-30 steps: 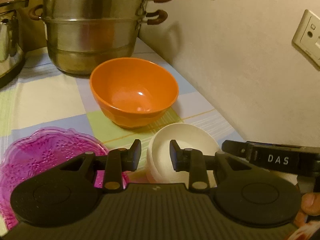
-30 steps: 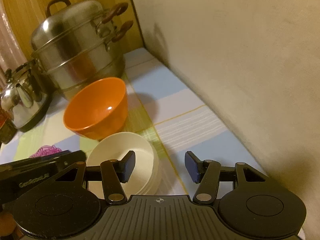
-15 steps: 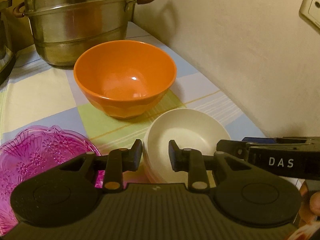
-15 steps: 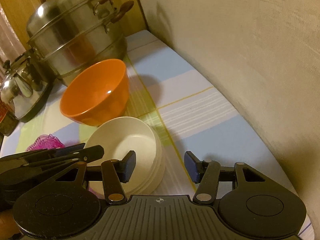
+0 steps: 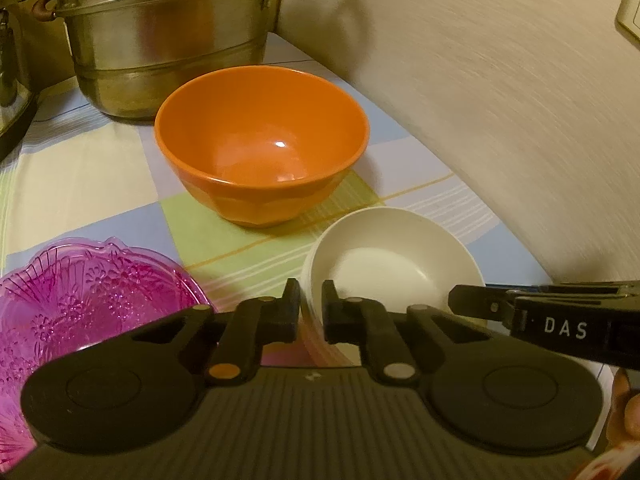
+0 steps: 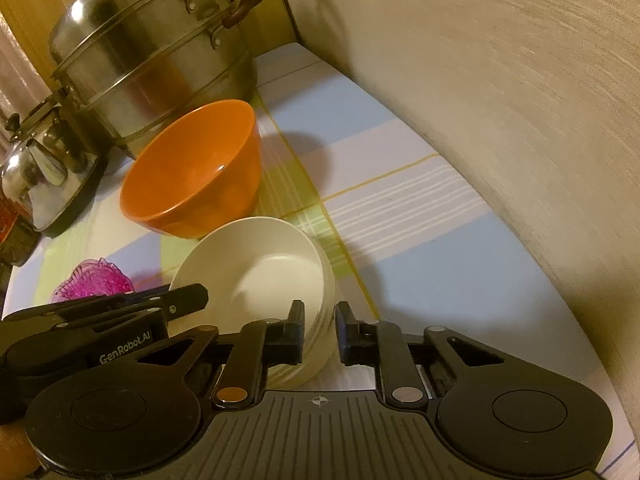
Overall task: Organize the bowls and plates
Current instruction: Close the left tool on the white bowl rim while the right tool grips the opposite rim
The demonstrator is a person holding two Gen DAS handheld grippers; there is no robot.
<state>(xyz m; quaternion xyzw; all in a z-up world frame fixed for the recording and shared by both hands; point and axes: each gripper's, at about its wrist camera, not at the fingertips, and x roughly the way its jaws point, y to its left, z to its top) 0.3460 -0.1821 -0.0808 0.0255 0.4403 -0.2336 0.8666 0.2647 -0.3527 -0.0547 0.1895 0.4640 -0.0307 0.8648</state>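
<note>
Steamer pot (image 5: 168, 40): back of the tabletop (image 5: 80, 168), by the wall corner.
Orange bowl (image 5: 262, 142): just in front of the pot.
Pink glass dish (image 5: 80, 304): near left edge.
White bowls (image 5: 394, 260): stacked near the right edge, tilted.
My left tongs (image 5: 311, 308): pinching the stack's left rim.
My right tongs (image 6: 320, 330): clamped on its right wall.
Risk: uneven pull could split or slip the stack.
Writing: "DAS", "GenRobot.AI".
</note>
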